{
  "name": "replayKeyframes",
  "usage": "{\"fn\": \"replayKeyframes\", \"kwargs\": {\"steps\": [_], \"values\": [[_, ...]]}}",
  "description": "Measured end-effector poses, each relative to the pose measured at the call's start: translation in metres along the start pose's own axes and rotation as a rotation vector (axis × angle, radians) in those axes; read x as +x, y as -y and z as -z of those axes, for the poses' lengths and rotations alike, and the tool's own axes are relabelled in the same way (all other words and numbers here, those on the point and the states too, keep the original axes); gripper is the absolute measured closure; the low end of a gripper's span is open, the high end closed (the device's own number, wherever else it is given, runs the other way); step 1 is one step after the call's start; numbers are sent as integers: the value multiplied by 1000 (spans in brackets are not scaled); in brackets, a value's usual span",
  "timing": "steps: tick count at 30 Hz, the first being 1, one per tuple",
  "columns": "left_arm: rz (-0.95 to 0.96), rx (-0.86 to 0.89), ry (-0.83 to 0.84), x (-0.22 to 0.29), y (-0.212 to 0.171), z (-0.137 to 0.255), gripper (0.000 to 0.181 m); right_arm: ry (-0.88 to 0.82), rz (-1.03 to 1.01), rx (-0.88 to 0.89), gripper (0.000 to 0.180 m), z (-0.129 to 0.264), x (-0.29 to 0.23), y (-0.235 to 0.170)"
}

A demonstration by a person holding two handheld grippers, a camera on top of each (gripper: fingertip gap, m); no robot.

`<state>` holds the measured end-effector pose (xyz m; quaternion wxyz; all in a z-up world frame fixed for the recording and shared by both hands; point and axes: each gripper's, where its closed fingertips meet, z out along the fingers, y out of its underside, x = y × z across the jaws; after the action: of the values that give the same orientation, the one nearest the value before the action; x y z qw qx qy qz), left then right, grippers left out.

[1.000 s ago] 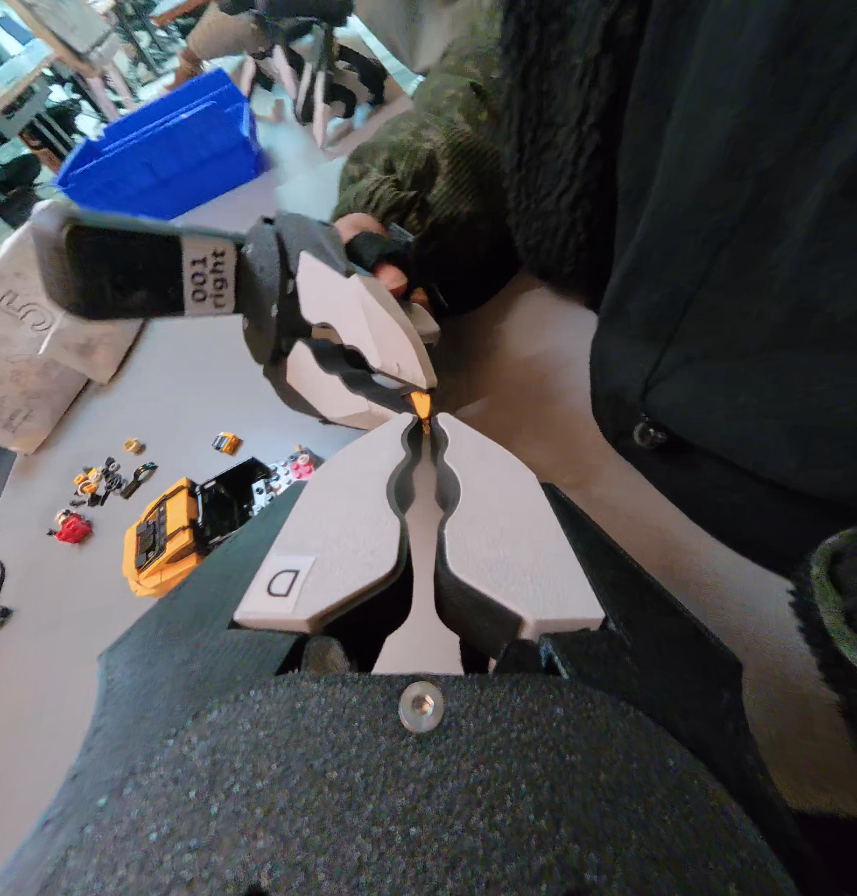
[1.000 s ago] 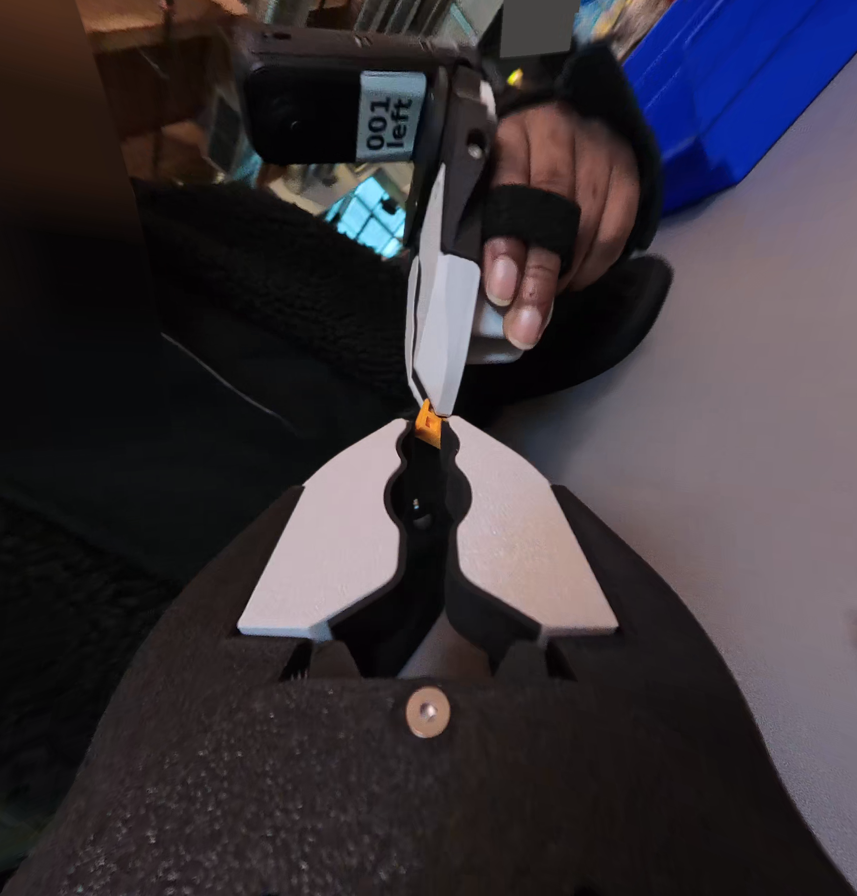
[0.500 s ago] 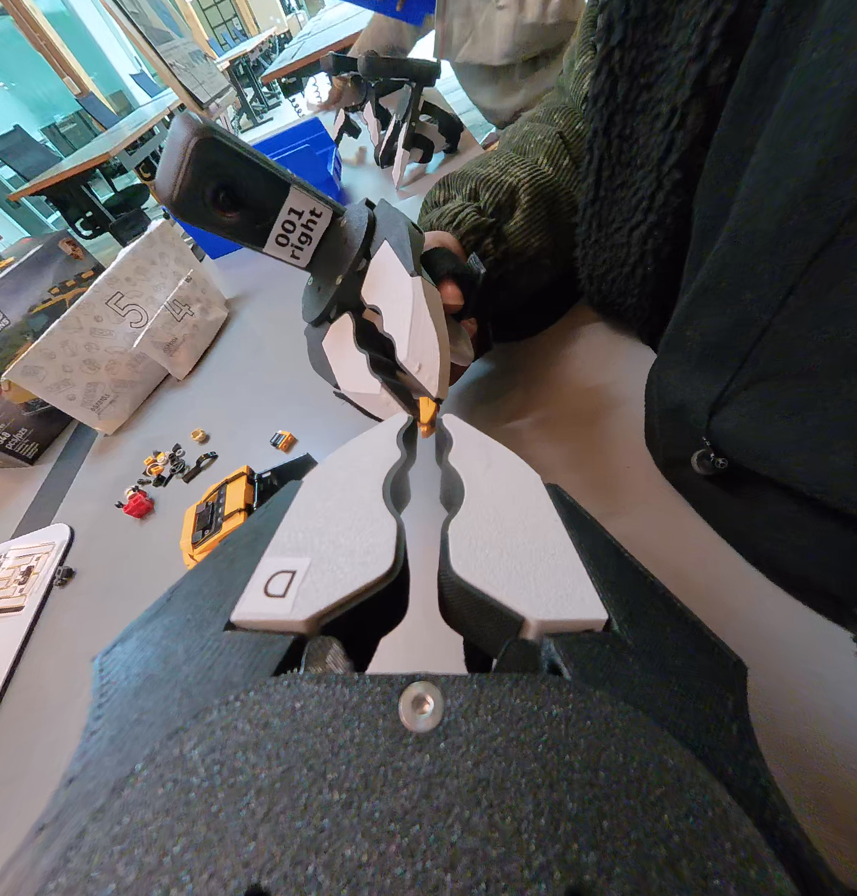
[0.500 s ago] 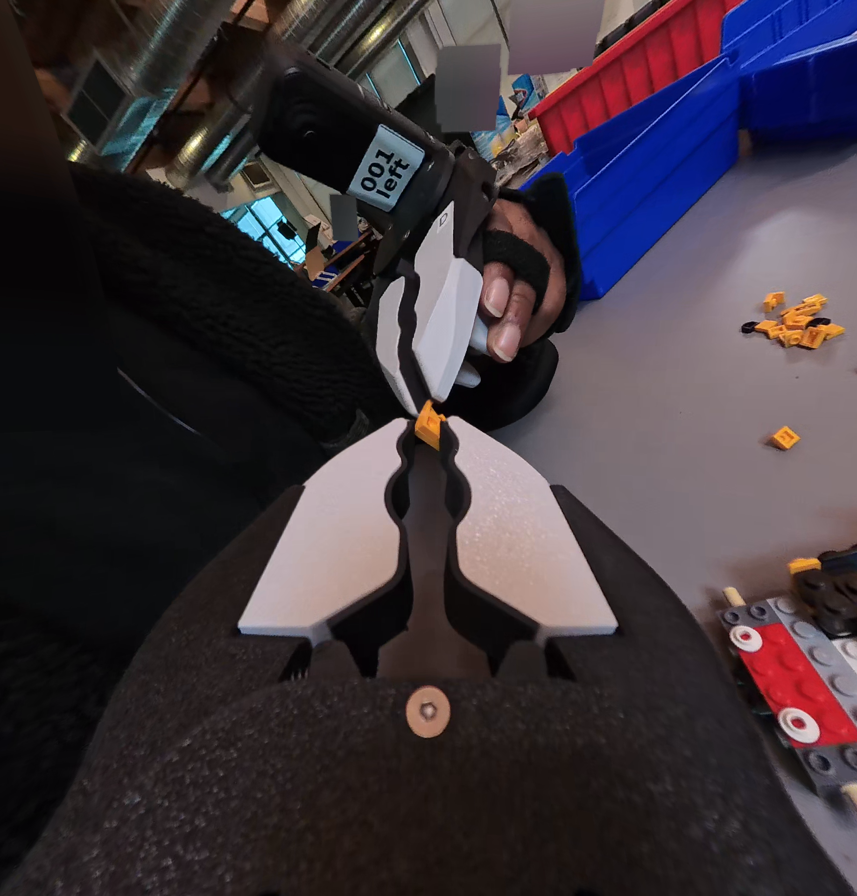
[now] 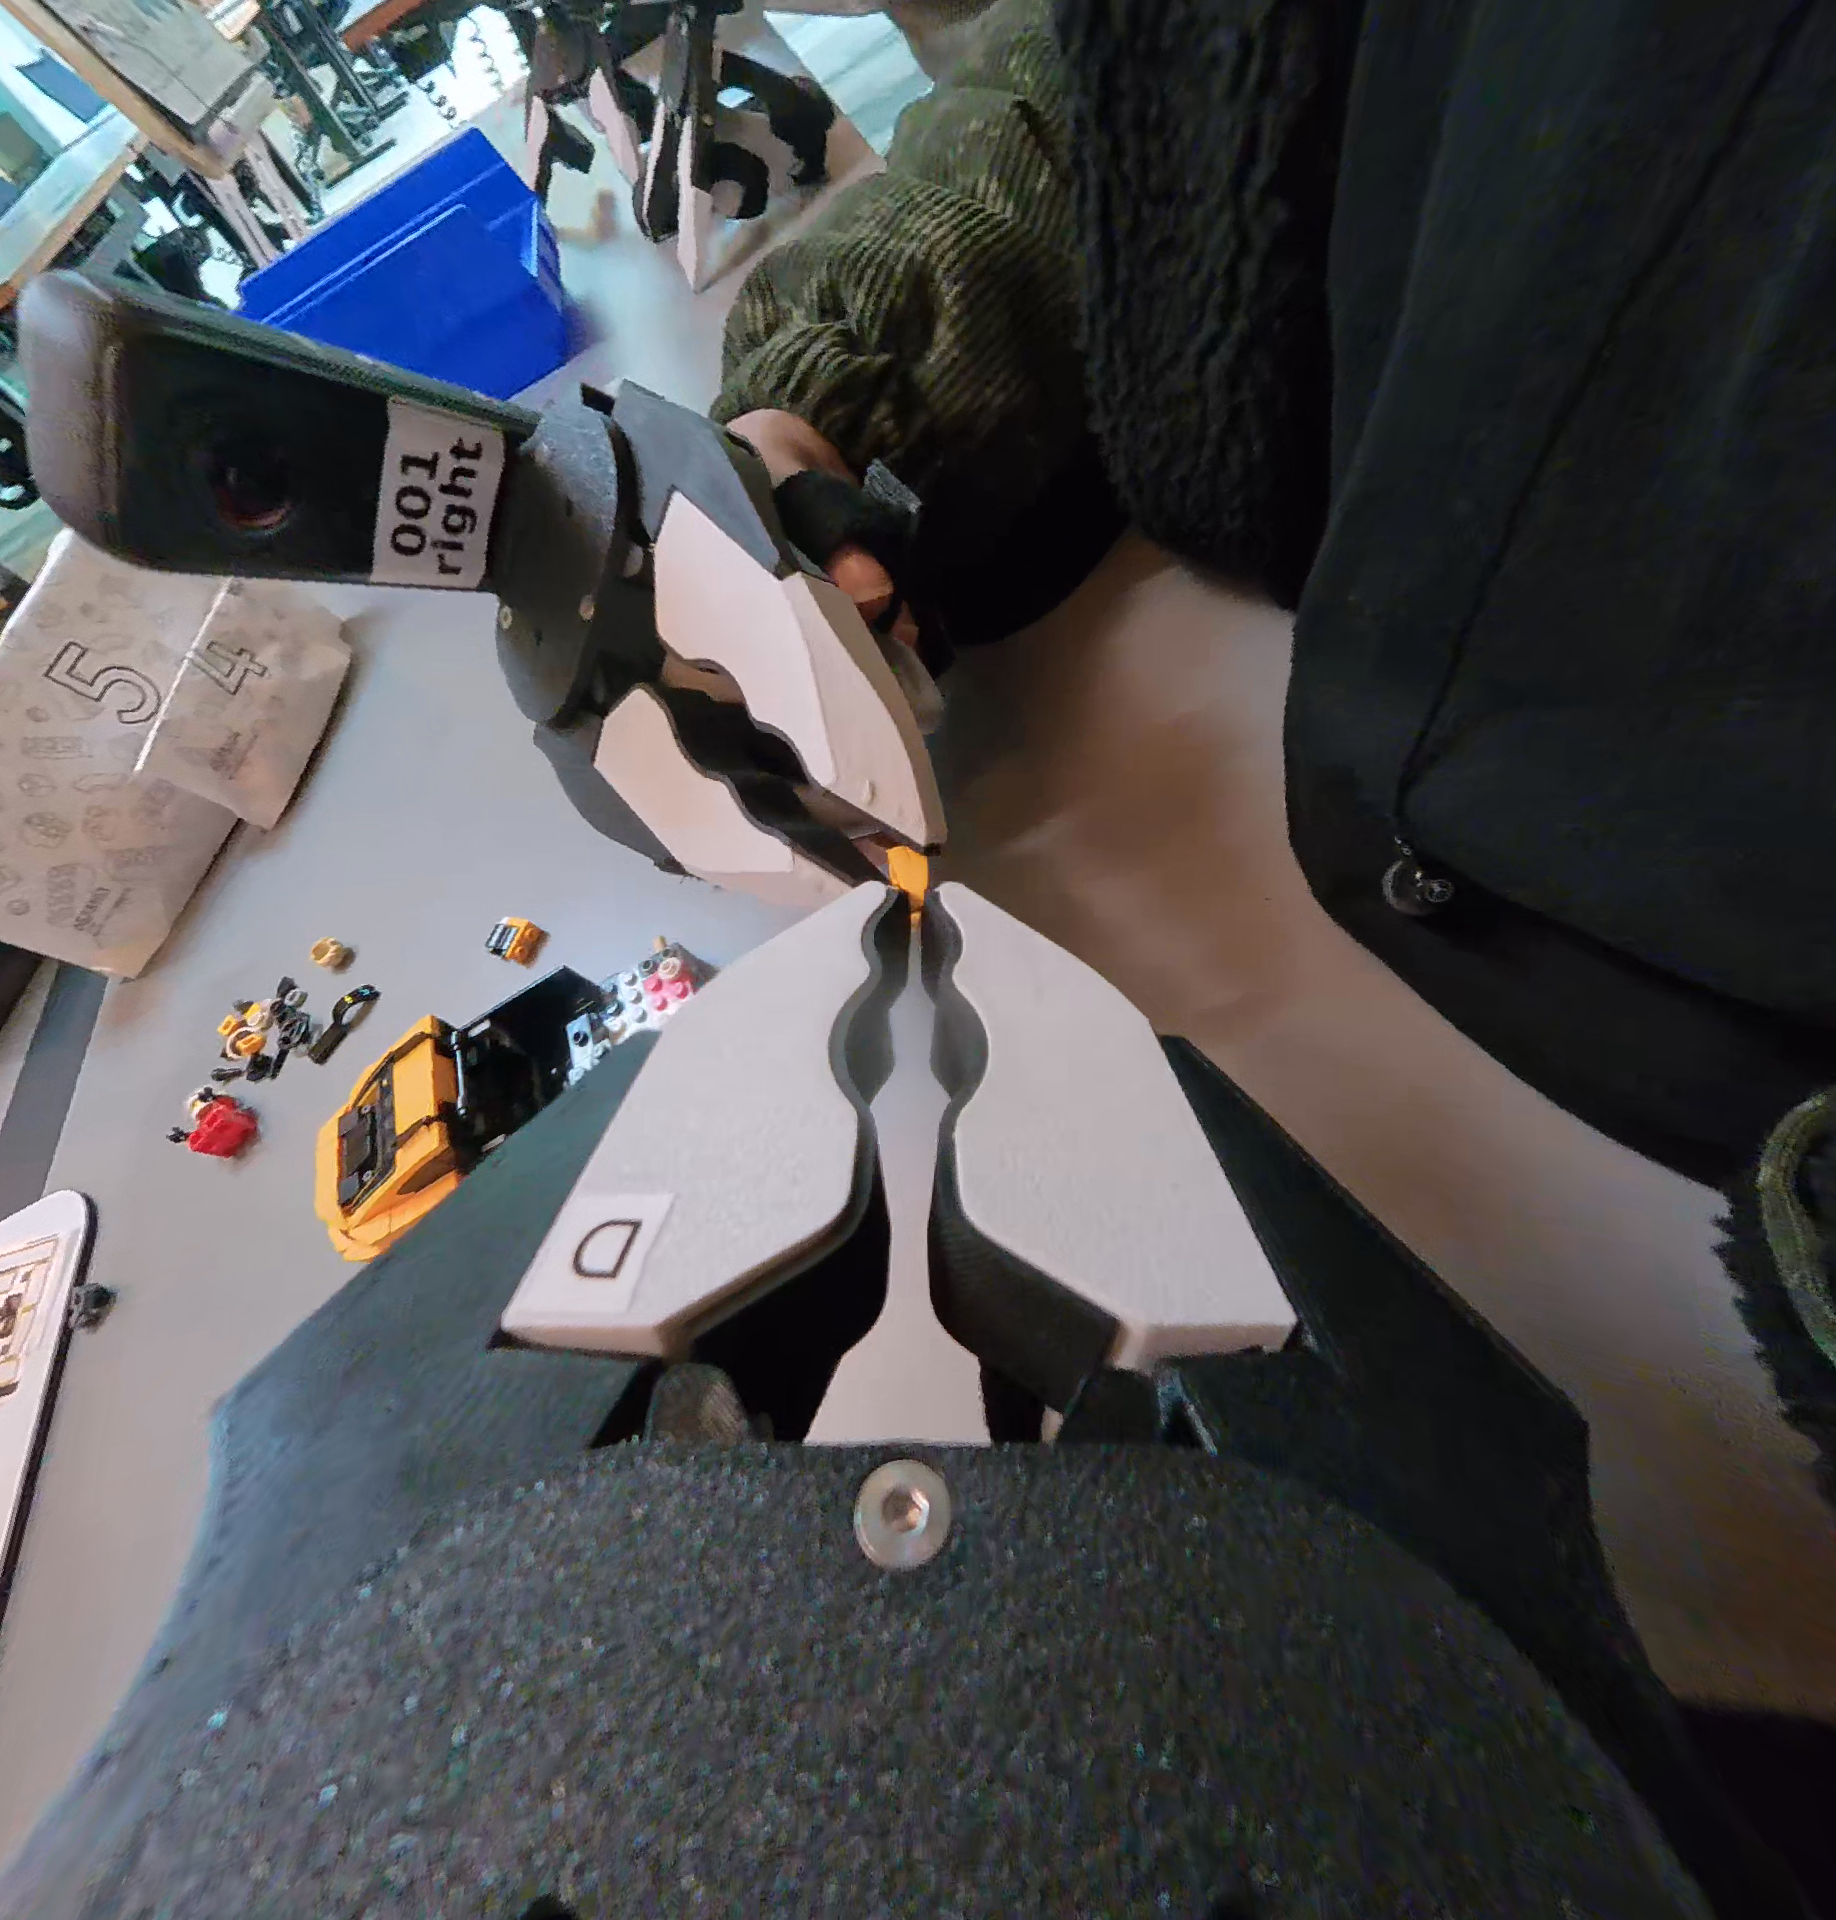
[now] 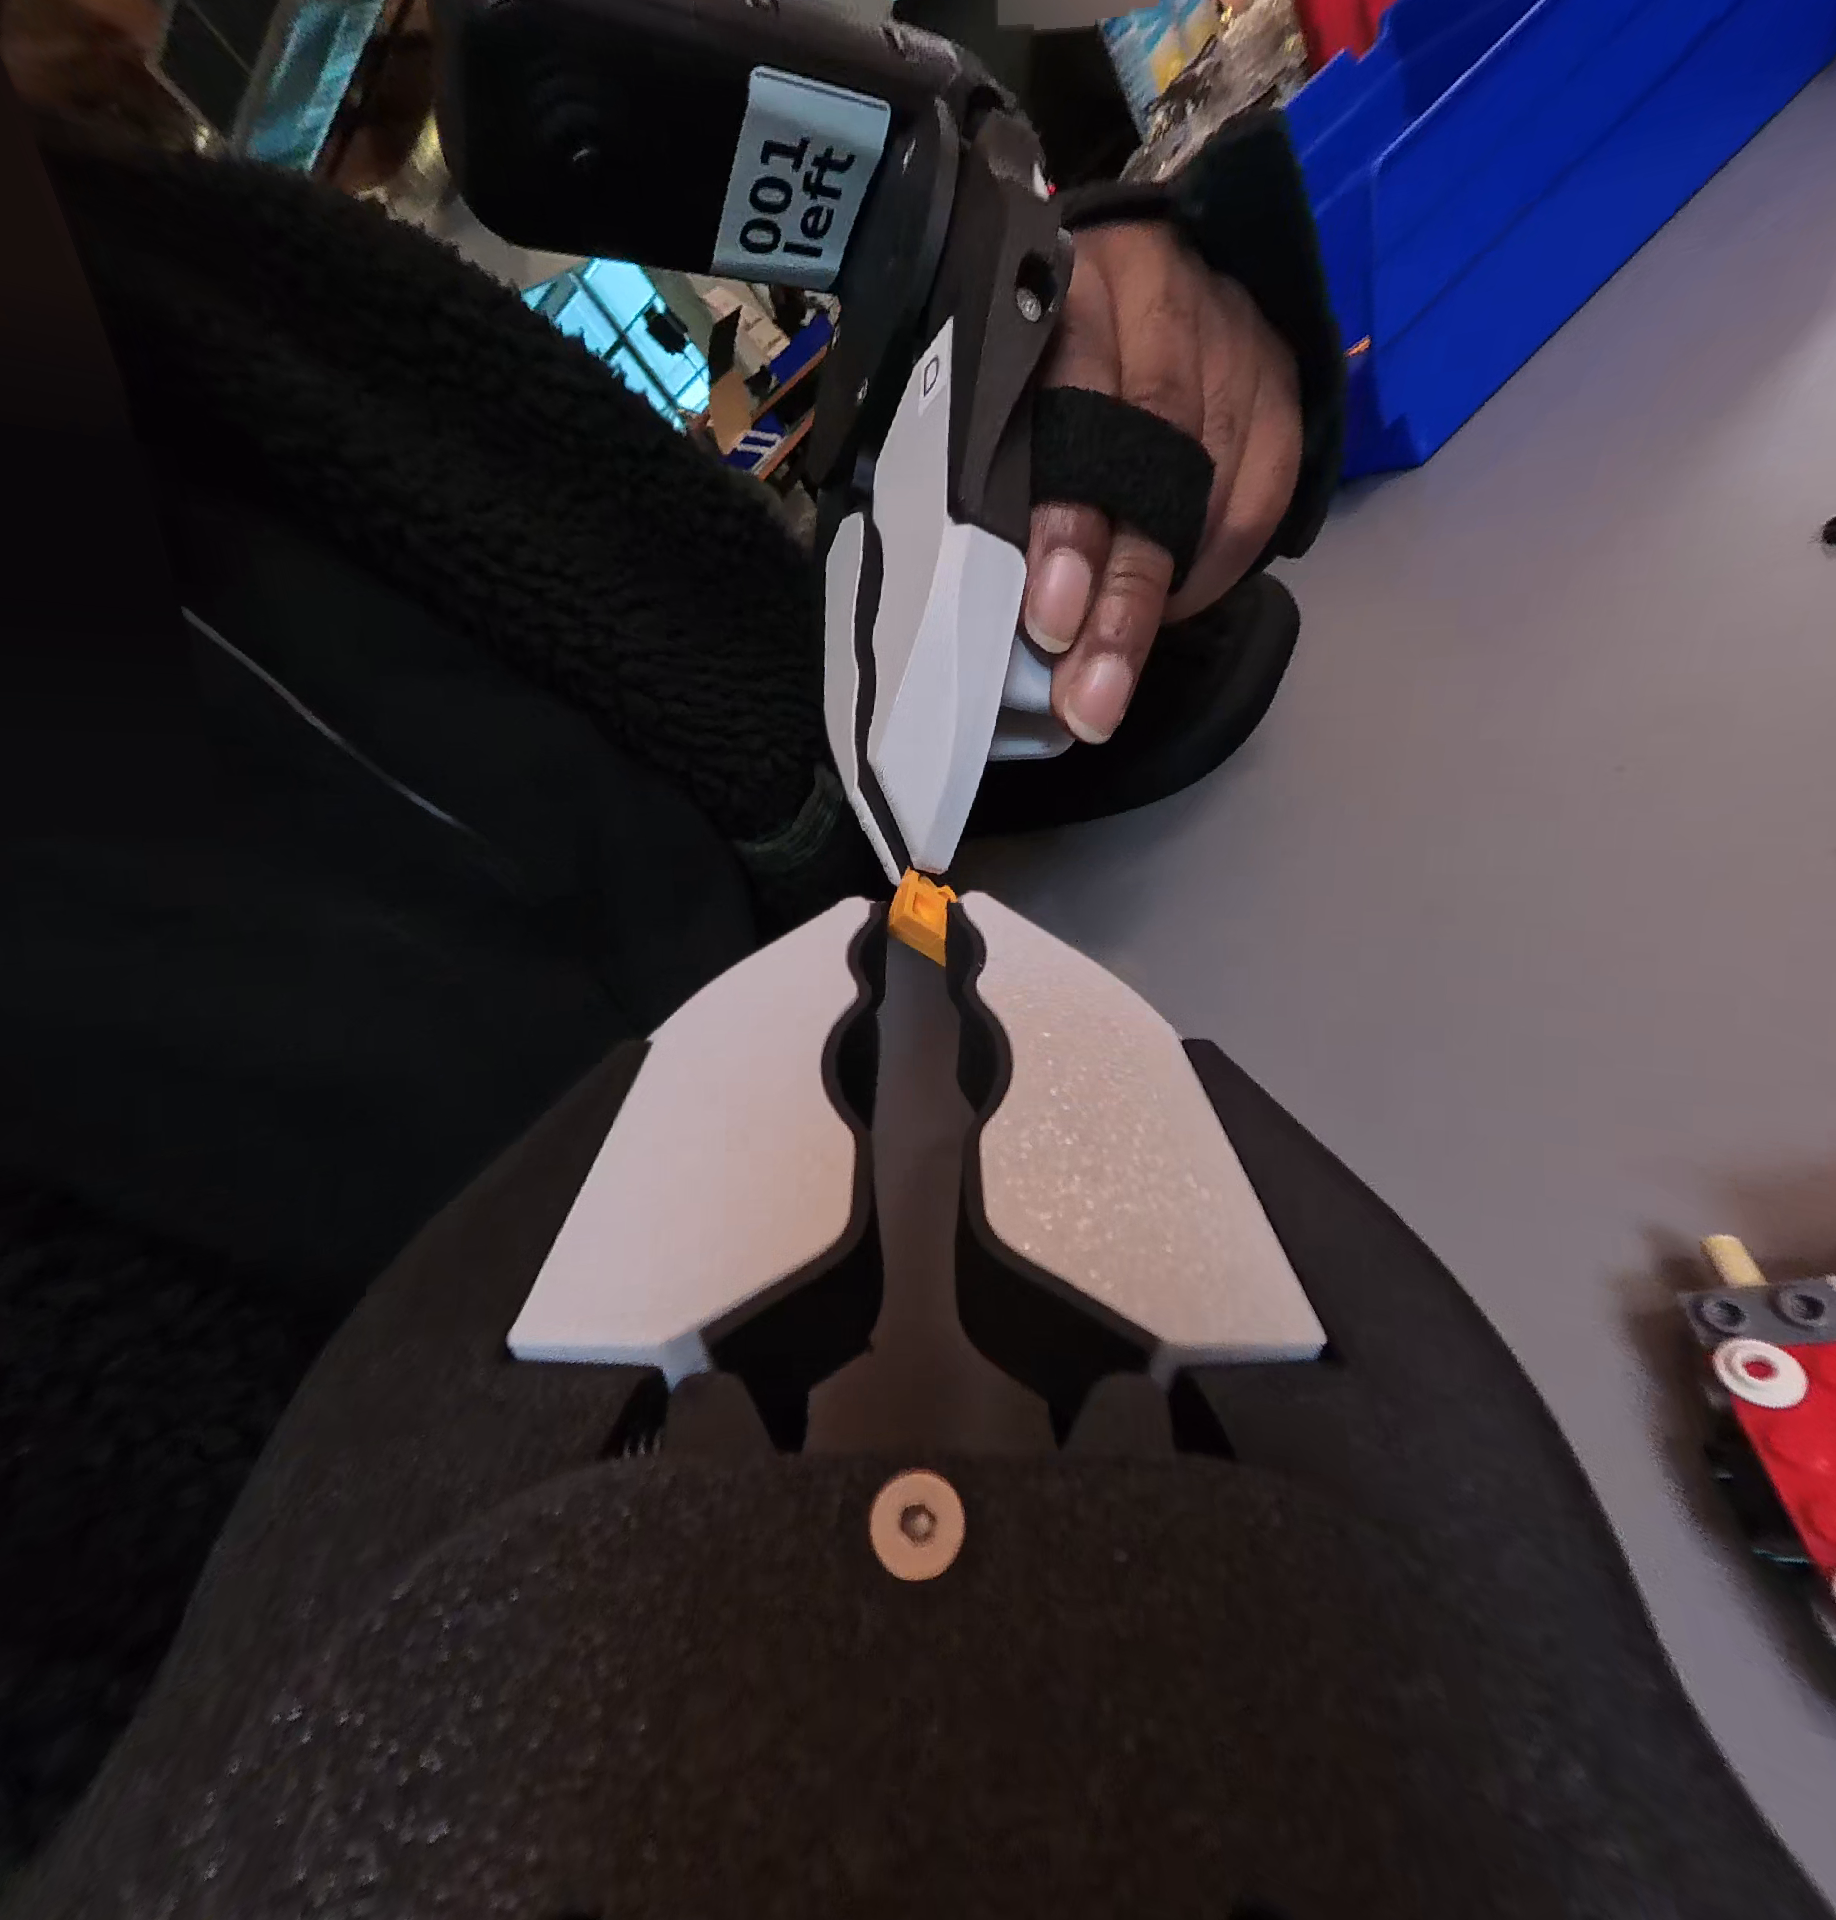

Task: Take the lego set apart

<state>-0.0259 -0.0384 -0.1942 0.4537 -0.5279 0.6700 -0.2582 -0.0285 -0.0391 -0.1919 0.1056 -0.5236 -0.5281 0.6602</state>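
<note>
Both tools, left tool point(image 5: 901, 902) and right tool point(image 6: 916, 914), pinch one tiny orange lego piece point(image 6: 919, 916); it looks rigid, light and slippery, best gripped on flat sides.

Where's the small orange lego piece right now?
The small orange lego piece is held off the grey table, pinched between the tips of the right tool and the left tool, which meet tip to tip at the centre of both wrist views.
</note>
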Motion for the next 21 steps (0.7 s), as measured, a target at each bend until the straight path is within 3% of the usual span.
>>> {"fn": "replayKeyframes", "kwargs": {"steps": [11,21], "values": [[-63,19,-163,36,10,-14,178,227,-135,-165,170,-9,-25,-31],[-36,24,-172,36,10,-13,178,227,-115,-157,167,-8,-25,-29]]}}
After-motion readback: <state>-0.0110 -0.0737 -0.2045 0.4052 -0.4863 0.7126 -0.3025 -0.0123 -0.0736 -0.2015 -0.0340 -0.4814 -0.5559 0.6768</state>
